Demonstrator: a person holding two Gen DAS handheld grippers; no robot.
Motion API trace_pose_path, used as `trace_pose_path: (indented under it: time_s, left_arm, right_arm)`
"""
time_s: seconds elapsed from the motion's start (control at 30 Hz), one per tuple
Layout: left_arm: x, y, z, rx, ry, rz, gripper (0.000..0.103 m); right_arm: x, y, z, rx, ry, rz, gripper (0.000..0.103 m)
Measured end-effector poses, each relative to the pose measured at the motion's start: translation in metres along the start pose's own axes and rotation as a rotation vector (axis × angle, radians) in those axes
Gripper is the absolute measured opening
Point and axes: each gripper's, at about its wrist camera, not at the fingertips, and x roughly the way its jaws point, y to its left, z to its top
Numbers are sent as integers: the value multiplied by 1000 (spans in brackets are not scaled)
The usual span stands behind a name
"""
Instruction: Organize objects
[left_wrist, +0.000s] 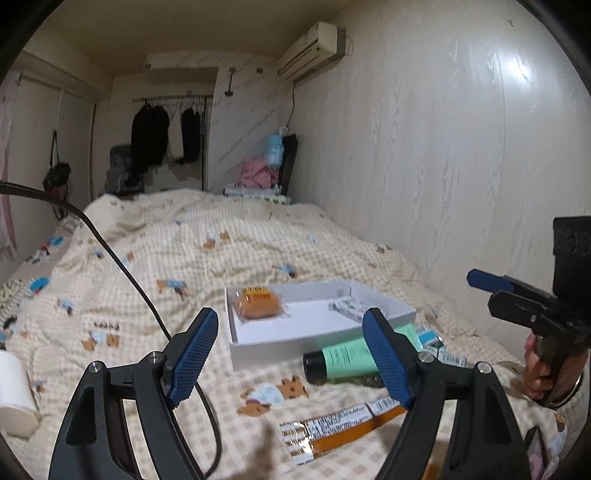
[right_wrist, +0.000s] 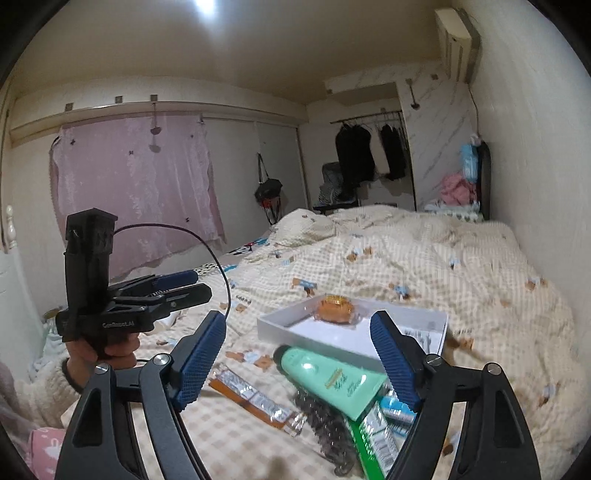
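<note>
- Blue pads (left_wrist: 192, 354) of the left gripper (left_wrist: 291, 356) stand wide apart over the checked bedspread (left_wrist: 184, 236), released, nothing between them but bedding and the near wall of the white box (left_wrist: 295, 350).
- Right gripper (right_wrist: 308, 365) likewise spread wide, pinching nothing; the green tube (right_wrist: 332, 376) lies beneath and between its fingers, not touched by the pads as far as the view shows.
- Nearest to the bed's near edge: an orange-and-silver wrapped bar (left_wrist: 343, 424), lying flat, free cloth on its left.
- Just beyond it the tube, black cap (left_wrist: 314, 365) pointing left, lies close in front of the box's near wall; touching or not, can't tell.
- Clutter on the tube's right, toward the wall side of the bed: small teal-and-white packets (left_wrist: 436, 343), a green-edged packet (right_wrist: 373, 443) and a dark knobbly piece (right_wrist: 325, 424), overlapping.
- Box open-topped, mid-bed; an orange wrapped snack (left_wrist: 258, 306) sits in its far left corner, a printed sachet (left_wrist: 347, 308) along its right side, bare white floor between them.
- Left of the box, open bedspread crossed by a black cable (left_wrist: 122, 266).
- Beyond the box, rumpled bedding runs clear to the far end, where pink clothes (left_wrist: 255, 173) are piled.
</note>
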Motion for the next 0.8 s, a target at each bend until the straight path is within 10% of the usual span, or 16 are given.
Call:
trace_pose_path:
  time_s: [0.8]
  left_arm:
    - [10, -11, -28, 32, 32, 18, 84]
  right_arm:
    - [8, -12, -33, 92, 42, -20, 82]
